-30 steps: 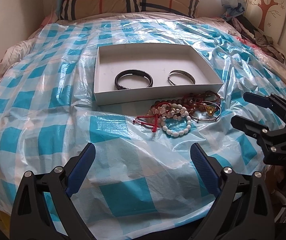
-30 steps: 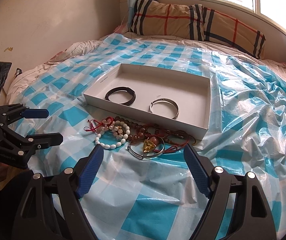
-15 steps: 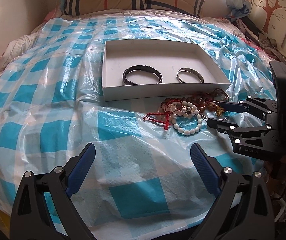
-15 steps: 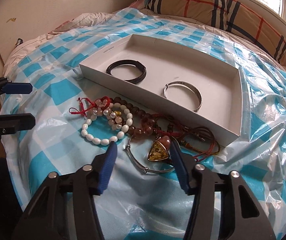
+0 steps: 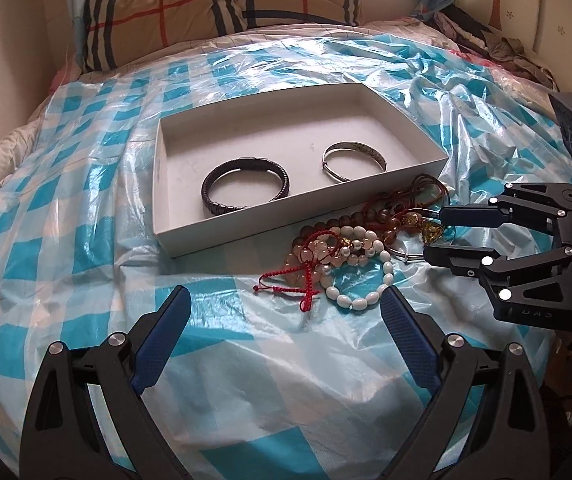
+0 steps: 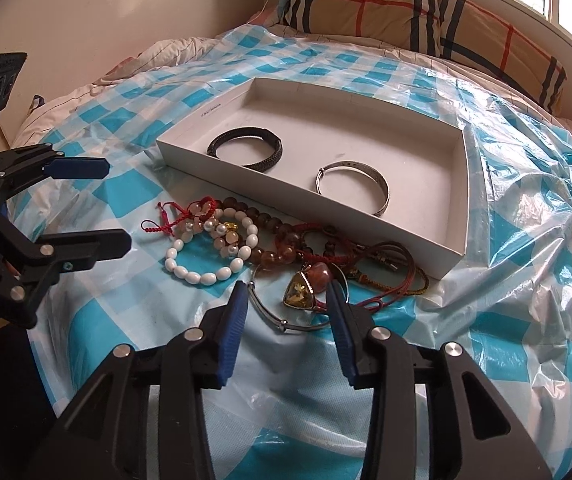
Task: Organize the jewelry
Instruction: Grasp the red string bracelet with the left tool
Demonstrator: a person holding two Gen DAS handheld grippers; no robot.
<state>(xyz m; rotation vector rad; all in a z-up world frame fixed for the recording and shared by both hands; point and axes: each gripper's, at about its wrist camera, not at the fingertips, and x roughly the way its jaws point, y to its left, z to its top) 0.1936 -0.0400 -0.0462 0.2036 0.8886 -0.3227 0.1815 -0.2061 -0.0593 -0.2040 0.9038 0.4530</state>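
We are lowering the right gripper (image 6: 288, 298), jaws just narrowed yet apart, astride the amber pendant (image 6: 301, 293) (tangled cords nearby); left gripper (image 5: 286, 304) gaping wide.

Both tongs were built of matte black plastic, their arms cut out into open triangular frames and pinned with round silver screws. The left tongs (image 5: 286, 304) carried long fingers (image 5: 163, 334) faced with textured blue pads on the inner sides. The right tongs (image 6: 288, 304) matched them, with ribbed blue pads on their fingers (image 6: 231, 330). Faint raised lettering marked the base of the right tongs, behind the screws, too small to read.
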